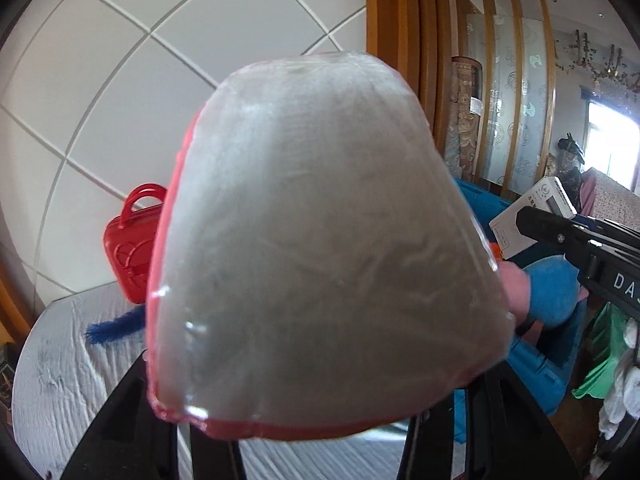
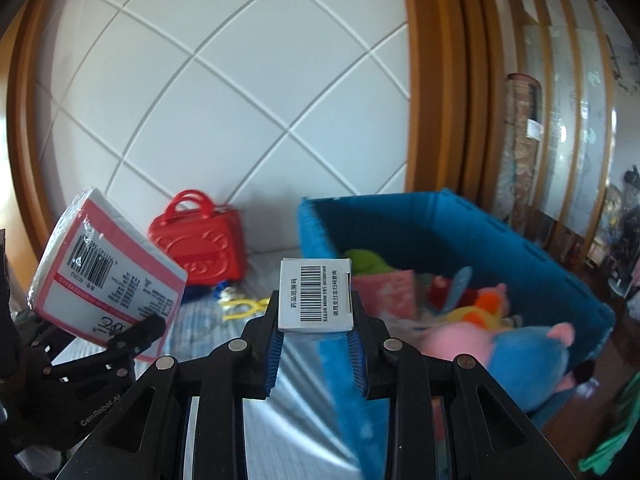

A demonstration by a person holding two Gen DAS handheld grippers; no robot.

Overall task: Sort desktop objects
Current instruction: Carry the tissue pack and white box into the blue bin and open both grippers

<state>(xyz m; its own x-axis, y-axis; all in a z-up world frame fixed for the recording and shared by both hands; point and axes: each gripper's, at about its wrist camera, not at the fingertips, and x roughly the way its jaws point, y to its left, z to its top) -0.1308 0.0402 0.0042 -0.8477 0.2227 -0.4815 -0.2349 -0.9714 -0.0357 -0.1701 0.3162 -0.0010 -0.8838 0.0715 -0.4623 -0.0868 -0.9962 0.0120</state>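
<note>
- The wall of white tiles with grey joints fills the background, with a wooden door frame to its right and a slatted glass screen beyond that.
- The desk carries a pale, ribbed cloth; a green stool shows low at the right edge of the left wrist view.
- A blue bin stands at the desk's right side, open at the top, with a pink-and-blue plush, an orange toy, a green toy and a pink box inside.
- A tissue pack, wrapped in clear film with red edges, sits clamped in the left gripper, lifted off the desk and tilted; it blocks most of the left wrist view, and the right wrist view shows its barcode side up at the left, well apart from the bin.
- A red case with two handles stands upright against the wall, left of the bin.
- A white box with a barcode label is pinched between the blue pads of the right gripper, jaws partly closed on its sides, held up just before the bin's near left corner.
- A yellow item and a small blue toy lie on the cloth in front of the case; both are blurred.
</note>
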